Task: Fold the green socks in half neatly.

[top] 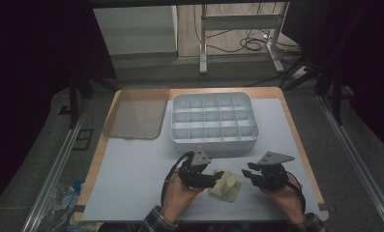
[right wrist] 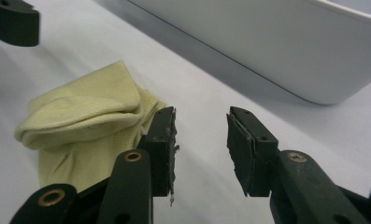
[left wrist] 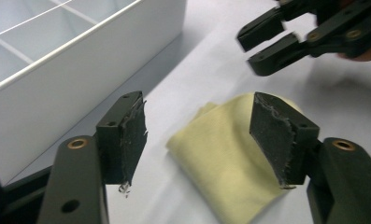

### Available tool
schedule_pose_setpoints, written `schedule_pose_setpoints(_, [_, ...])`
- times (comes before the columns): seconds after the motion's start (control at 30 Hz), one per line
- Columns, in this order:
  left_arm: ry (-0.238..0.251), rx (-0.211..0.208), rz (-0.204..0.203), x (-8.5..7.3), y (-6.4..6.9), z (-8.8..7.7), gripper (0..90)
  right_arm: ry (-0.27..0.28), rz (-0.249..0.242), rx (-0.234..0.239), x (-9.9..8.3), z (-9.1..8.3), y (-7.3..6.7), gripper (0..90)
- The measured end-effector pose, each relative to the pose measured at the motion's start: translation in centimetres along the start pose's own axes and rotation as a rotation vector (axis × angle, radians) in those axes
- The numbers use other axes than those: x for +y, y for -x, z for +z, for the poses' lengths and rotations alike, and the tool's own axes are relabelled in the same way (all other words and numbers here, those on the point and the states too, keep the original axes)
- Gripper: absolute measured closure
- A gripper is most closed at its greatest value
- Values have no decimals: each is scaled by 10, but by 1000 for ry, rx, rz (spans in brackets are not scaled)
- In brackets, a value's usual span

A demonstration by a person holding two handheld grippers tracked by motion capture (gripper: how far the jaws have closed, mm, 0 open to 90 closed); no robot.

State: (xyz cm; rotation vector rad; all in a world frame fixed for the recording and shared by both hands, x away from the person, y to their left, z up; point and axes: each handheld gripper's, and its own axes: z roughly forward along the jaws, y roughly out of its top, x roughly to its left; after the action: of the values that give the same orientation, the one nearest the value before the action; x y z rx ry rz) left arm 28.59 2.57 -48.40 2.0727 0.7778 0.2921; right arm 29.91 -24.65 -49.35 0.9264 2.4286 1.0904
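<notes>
Yellow cloth [top: 225, 185] partly hidden behind left gripper [top: 217, 176].

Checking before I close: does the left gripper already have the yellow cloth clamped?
No: in the left gripper view the left gripper stands wide open, the yellow cloth lying loose on the table between its pads.

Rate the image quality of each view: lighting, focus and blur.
High view: dim, with a black surround; the white table and compartment tray are evenly lit, soft but readable. Left gripper view: bright; the yellow cloth is sharp, while the right gripper farther off is motion-blurred. Right gripper view: the jaws are crisp, the tray wall casts a soft shadow, and there is no glare.
</notes>
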Motion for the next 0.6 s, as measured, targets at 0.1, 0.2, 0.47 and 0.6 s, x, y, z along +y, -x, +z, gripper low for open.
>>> schedule_pose_setpoints(0.1, [-6, 13, -6, -3, -3, 2, 310, 1, 5, 7, 0, 0, 0, 620])
schedule_pose_setpoints(0.2, [-24, 30, -15, -12, -7, 6, 277, 4, 11, 19, 2, 0, -1, 625])
schedule_pose_setpoints(0.47, [-45, 65, -40, -28, -20, 6, 194, -3, 5, 65, 11, 6, -7, 761])
schedule_pose_setpoints(0.6, [-62, 84, -55, -34, -26, 5, 145, -1, -9, 80, 16, 9, -11, 823])
